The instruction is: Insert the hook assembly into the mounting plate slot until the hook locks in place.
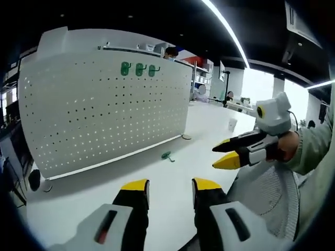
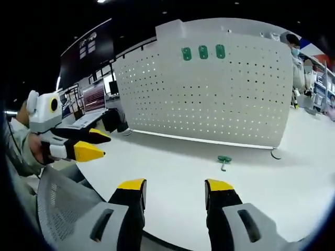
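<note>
A tall white pegboard (image 1: 104, 110) stands upright on the smooth white table (image 1: 172, 183), its flat sheet pierced by a regular grid of small round holes and carried on small feet at the lower corners. Near its top edge three green hooks (image 1: 138, 69) hang in a short row, glossy and rounded like moulded plastic. A fourth green hook (image 1: 167, 156) lies loose on the table just in front of the board's lower edge, a small disc-shaped base with a thin stem; in the right gripper view it (image 2: 224, 160) lies beyond the jaws, apart from both.

The left tongs (image 1: 170, 187) sit low over the table, their black jaws with yellow tips spread apart and holding nothing. The right tongs (image 2: 175, 187) are likewise released, jaws parted over bare table. In the left gripper view the right tongs (image 1: 225, 152) come in from the right, their wedge-shaped yellow tips parted, held in a hand (image 1: 285, 147) with a pale sleeve. Beside them shows the grey mesh back of a chair (image 2: 65, 204).
</note>
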{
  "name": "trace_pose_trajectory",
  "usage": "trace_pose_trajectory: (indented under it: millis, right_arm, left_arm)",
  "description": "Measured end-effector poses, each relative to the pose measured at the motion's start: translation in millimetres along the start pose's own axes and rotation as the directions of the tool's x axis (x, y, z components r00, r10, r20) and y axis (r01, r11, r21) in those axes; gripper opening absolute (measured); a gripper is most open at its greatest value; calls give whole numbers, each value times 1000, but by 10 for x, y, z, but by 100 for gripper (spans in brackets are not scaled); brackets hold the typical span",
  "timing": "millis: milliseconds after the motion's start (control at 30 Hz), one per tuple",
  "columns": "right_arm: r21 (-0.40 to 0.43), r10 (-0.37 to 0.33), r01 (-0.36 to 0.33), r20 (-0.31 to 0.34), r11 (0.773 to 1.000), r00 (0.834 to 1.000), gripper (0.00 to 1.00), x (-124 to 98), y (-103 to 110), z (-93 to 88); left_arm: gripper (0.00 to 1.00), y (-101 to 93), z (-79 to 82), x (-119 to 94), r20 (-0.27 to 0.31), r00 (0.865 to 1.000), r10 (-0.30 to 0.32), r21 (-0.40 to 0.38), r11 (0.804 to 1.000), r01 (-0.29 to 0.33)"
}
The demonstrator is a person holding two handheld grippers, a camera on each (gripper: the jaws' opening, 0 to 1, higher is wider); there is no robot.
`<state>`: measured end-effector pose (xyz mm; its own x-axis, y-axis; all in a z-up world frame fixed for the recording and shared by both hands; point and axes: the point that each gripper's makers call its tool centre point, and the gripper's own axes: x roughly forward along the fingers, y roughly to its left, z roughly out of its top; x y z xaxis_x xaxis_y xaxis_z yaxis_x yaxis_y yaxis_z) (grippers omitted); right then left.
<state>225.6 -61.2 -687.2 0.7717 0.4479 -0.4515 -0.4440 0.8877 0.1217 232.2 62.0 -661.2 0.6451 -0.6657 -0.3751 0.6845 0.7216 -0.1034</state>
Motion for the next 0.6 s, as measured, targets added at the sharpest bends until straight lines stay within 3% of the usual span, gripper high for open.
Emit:
trace_pose_trajectory:
  millis: [100, 233, 367, 500, 600]
  right_arm:
    - [-14, -4, 4, 5, 1000, 1000, 44, -21, 9, 30]
    - [-6, -9, 9, 11, 1000, 1000, 44, -32, -14, 63]
    - [-14, -13, 13, 15, 1000, 1000, 43, -46, -23, 90]
    - [-6, -21, 21, 22, 1000, 1000, 43, -66, -37, 117]
    - [2, -29, 29, 25, 1000, 999, 43, -93, -60, 126]
  left_arm:
    - [34, 2, 54, 80, -4, 1000, -25, 0, 1000, 25]
    - [34, 9, 165, 247, -15, 998, -66, 58, 996, 67]
    - [34, 19, 269, 453, -35, 993, -115, 161, 980, 120]
    - [34, 55, 308, 659, -59, 987, -146, 208, 966, 156]
    - [34, 57, 308, 828, -93, 979, -180, 276, 940, 199]
